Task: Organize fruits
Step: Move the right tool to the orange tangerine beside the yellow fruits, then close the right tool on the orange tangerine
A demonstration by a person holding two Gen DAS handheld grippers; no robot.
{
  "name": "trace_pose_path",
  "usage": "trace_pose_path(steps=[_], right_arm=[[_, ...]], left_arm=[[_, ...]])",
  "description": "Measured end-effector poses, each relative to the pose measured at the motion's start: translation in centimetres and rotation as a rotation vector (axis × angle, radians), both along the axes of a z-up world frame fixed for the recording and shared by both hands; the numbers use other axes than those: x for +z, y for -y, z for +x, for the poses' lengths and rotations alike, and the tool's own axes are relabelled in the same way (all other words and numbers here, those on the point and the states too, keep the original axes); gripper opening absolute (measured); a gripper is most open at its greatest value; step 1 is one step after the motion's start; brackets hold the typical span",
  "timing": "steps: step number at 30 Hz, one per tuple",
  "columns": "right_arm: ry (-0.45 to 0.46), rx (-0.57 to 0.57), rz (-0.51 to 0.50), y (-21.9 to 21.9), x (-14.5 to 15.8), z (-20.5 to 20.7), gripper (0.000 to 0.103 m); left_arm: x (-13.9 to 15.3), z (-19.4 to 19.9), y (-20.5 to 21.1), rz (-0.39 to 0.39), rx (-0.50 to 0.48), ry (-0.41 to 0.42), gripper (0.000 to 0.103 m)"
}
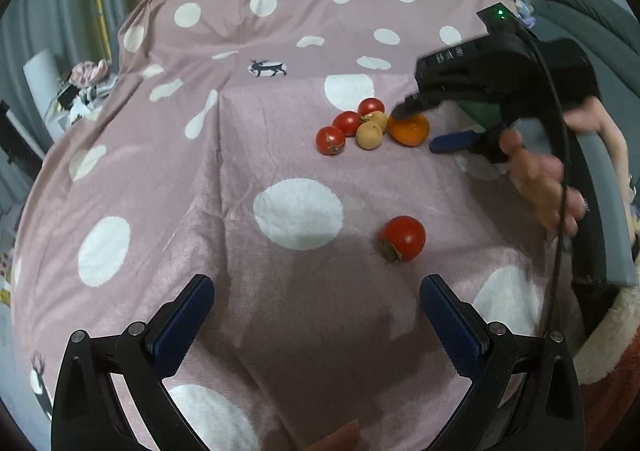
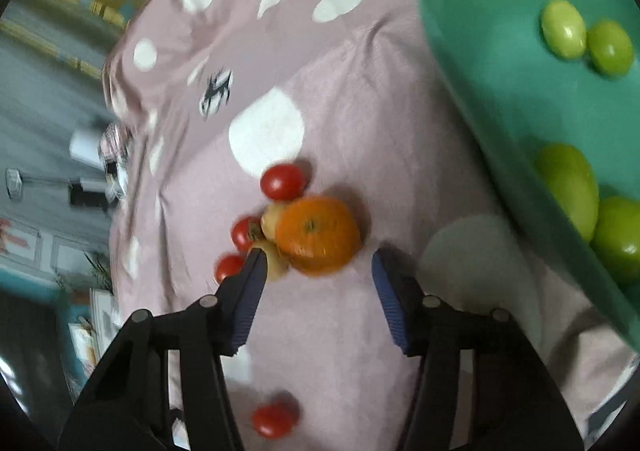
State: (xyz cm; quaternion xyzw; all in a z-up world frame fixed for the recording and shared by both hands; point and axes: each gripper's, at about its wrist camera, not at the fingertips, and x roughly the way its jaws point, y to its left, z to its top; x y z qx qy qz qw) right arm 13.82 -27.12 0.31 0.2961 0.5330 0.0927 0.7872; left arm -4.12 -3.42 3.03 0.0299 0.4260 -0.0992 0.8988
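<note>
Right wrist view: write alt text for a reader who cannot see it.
The right gripper, fingers open, nears an orange among small tomatoes on a pink polka-dot cloth. A green bowl holding green fruits sits at right.

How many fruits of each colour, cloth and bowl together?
Red round tomatoes on the cloth: 4
Tan round fruits: 2
Orange tangerine: 1
Green oval fruits in the teal bowl: 4
Total: 11

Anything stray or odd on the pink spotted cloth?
One red tomato lies alone, apart from the cluster of three red tomatoes, two tan round fruits and the orange mandarin. Nothing looks spilled or damaged.
</note>
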Motion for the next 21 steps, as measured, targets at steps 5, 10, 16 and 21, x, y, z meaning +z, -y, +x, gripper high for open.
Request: trace_pose_path(steps=[5,10,16,21], right_arm=[[-0.002,-0.073,0.131,1.2,-0.9,0.7,0.052],[-0.034,-0.108,0.095,1.0,-0.8,0.9,0.044],[-0.024,-0.094,0.067,0.6,-0.7,0.9,0.043],[-0.041,-0.094,0.118,1.4,-1.0,0.5,0.043]], left_arm=[[-0.4,1.1,-0.9,-0.095,0.029,-0.066,0.102],[-0.5,1.5,-0.7,-0.118,0.071,-0.089,0.102],[-1.2,1.3,0.5,-0.022,0.103,-0.013,0.102],[-1.2,1.8,0.2,-0.022,0.1,-0.026,0.102]])
